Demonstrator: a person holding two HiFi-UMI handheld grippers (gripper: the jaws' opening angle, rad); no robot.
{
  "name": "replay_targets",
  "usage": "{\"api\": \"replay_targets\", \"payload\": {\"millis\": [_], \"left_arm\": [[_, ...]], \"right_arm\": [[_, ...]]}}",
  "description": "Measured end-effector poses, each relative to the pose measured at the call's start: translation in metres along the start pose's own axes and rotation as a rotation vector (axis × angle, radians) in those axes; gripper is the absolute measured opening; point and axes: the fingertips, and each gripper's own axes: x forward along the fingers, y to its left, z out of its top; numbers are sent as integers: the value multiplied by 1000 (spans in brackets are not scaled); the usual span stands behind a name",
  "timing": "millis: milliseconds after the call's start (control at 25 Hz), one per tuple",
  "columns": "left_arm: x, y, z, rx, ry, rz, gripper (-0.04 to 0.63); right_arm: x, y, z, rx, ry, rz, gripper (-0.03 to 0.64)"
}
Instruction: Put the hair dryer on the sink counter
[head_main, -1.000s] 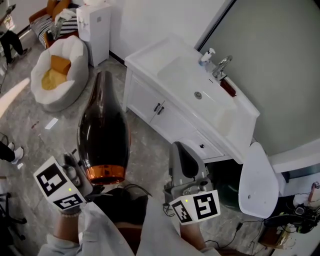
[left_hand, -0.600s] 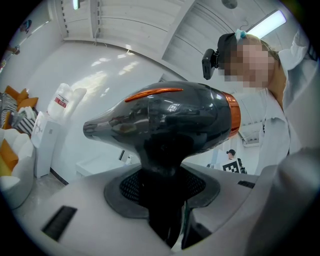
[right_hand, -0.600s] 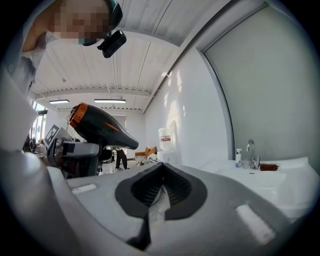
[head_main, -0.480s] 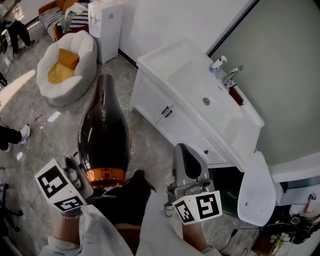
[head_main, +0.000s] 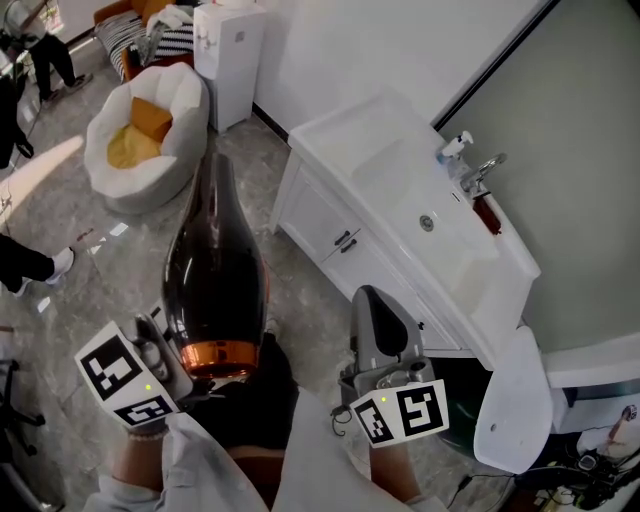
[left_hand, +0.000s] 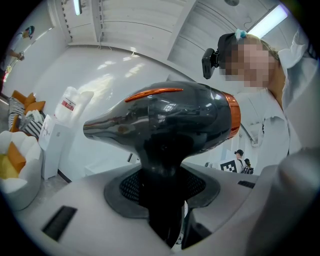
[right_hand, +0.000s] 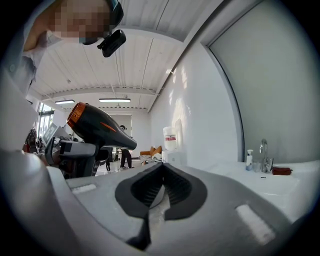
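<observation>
Hair dryer (head_main: 212, 268): glossy black, orange band.

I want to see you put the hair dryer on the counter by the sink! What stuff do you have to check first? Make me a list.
1. Hair dryer gripped tight: ok. The left tongs are closed on its handle.
2. Right tongs out of the way: ok. They are shut and empty.
3. Bare spot on the sink counter: ok. The end at the head view's left is flat and bare.
4. Soap bottle and faucet clear of that spot: ok. They stand at the back by the wall.
5. Hair dryer above the counter: not ok. It hangs over the floor.
</observation>
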Motion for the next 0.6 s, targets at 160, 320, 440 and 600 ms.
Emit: {"api": "replay_targets", "payload": {"millis": [160,320,440,600], "left_arm": [[26,21,4,5,11,8,169],[53,41,10,9,14,13,169],[70,56,16,19,18,15,169],[98,81,23,16,20,26,169]], "right_arm": [[26,-22,1,14,-2,5,-3],[55,-45,4,24,-2,10,-3],[77,-61,5,25,2,16,-3],[108,-86,11,23,3,26,-3]]}}
